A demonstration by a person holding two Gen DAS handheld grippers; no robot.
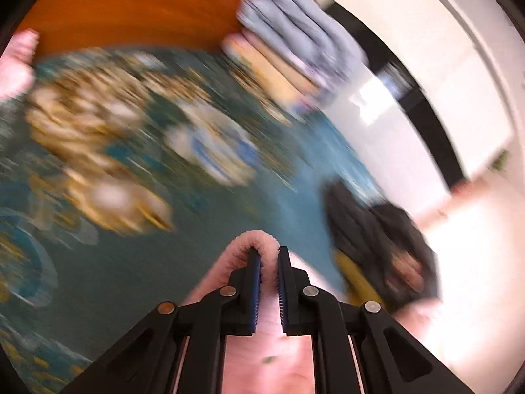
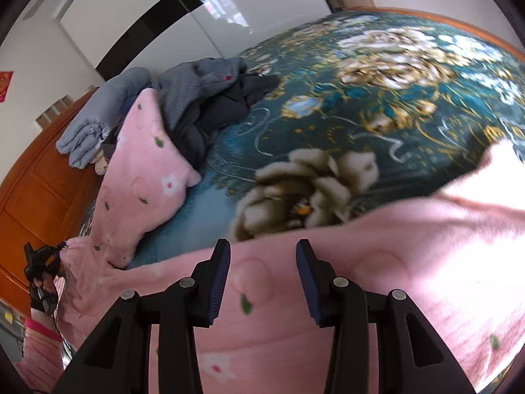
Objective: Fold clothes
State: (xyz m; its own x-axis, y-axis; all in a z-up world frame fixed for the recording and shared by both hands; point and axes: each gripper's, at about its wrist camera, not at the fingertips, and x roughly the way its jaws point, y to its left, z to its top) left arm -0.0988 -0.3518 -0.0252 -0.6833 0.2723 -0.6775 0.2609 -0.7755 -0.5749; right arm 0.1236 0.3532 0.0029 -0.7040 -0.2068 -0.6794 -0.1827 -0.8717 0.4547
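Left wrist view, heavy motion blur. Left gripper (image 1: 269, 256): jaws drawn nearly together, clamped on a folded edge of the pink fleece garment (image 1: 259, 241). The fleece loops over the tip of the left finger and fills the narrow gap between the pads; more of it hangs below the fingers toward the camera. Beyond the tips lies the floral bedspread (image 1: 131, 151), teal with gold and white flowers. Far edge: folded blue bedding (image 1: 295, 29) against the orange wooden headboard (image 1: 137, 3). Right of the gripper: a dark clothes heap (image 1: 377, 233), detail lost in blur.

Right wrist view, sharp. At far left the left gripper (image 2: 41, 257) appears small, held in a gloved hand (image 2: 41, 292), pinching one end of the pink garment (image 2: 144, 170); the fabric rises from there in a raised fold beside the grey and dark clothes pile (image 2: 210, 98). The blue bedding (image 2: 95, 124) sits behind, next to the headboard (image 2: 39, 177).

Right gripper (image 2: 262, 256): jaws spread wide, nothing between the pads. The garment lies spread directly beneath and between both fingers, its far edge just beyond the tips, and continues off to the right over the bedspread (image 2: 377, 98). Whether the fingers touch the fabric cannot be told.
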